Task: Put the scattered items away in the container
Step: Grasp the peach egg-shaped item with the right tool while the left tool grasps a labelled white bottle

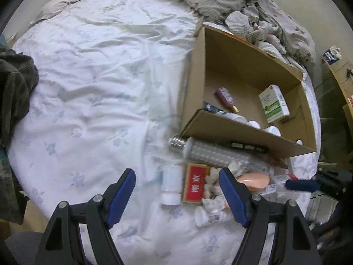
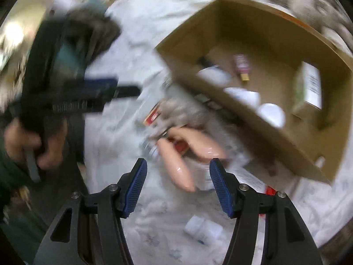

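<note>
An open cardboard box (image 1: 233, 132) lies on the bed, holding a green-and-white carton (image 1: 273, 103), a pink bottle (image 1: 226, 96) and white lids. In front of it lies a heap: a silver patterned tube (image 1: 211, 152), a red packet (image 1: 195, 182), a white bottle (image 1: 171, 185), a peach-coloured item (image 1: 253, 180) and another small white bottle (image 1: 209, 216). My left gripper (image 1: 177, 181) hangs open above the white bottle and red packet. In the blurred right wrist view my right gripper (image 2: 178, 169) is open over the peach item (image 2: 183, 172), near the box (image 2: 286, 137).
White flowered bedsheet (image 1: 92, 88) spreads to the left. Crumpled bedding (image 1: 242, 6) piles behind the box. Dark clothing (image 1: 15, 92) lies at the left edge. A wooden shelf (image 1: 339, 75) stands at the right. The person's hand (image 2: 33, 145) holds the other gripper at left in the right wrist view.
</note>
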Demonstrator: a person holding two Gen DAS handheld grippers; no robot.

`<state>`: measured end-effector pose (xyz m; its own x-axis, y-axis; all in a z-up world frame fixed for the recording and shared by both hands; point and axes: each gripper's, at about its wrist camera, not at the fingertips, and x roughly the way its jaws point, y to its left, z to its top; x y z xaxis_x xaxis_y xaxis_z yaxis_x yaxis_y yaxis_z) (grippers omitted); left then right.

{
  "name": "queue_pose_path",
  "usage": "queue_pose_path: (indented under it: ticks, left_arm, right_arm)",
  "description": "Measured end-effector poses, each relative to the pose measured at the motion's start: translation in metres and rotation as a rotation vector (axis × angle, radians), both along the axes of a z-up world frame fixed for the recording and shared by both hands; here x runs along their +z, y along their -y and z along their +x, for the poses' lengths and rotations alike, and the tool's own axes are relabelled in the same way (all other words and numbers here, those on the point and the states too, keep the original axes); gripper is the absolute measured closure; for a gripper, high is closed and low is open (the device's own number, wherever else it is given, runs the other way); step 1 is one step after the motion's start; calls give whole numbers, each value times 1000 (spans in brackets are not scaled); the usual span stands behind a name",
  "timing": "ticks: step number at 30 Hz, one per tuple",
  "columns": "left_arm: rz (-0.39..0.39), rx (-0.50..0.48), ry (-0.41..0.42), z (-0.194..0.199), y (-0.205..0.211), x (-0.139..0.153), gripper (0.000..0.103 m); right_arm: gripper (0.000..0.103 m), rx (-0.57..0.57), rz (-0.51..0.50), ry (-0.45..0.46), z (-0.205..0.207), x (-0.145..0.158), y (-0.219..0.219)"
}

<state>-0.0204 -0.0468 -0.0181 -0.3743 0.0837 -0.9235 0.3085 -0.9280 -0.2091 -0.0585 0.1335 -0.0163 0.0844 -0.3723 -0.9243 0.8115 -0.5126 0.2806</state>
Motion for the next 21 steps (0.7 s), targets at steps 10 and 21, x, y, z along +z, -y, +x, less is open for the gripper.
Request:
queue_pose_path:
  ticks: [10,21]
  left_arm:
    - [23,19,15,24,15,0,25]
    - [10,-36,40,33,2,-9,25]
  right_arm:
    - [61,188,157,-95,21,-56,44]
    - [75,134,-28,-63,10,-12,18]
